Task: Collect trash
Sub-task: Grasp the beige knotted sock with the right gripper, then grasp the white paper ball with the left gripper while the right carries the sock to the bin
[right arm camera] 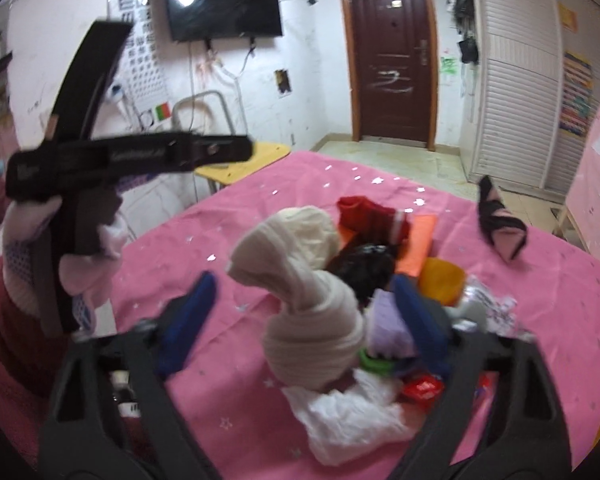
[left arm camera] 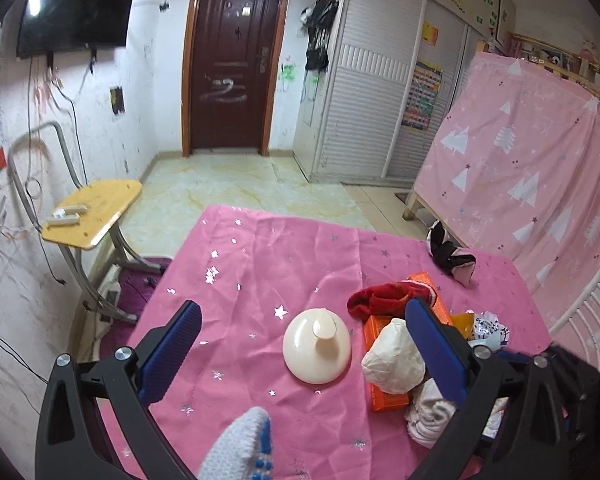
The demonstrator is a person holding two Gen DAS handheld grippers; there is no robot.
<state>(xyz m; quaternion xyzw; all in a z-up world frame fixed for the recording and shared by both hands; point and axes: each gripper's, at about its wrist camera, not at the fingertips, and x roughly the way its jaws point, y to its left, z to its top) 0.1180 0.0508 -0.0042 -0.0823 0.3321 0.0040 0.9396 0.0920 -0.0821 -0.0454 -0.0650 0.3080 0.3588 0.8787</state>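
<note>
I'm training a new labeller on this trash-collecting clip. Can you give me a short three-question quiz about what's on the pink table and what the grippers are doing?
1. True or false: the left gripper is shut on the cream dome-shaped lid.
2. Multiple choice: the orange box lies under which item? A) the black and pink sock B) the white wad C) the television
3. Fill in: the cloth covering the table is ____ with silver stars.

Key: 1 false, both grippers' jaws stand open, and the right gripper holds nothing either. 2 B. 3 pink.
</note>
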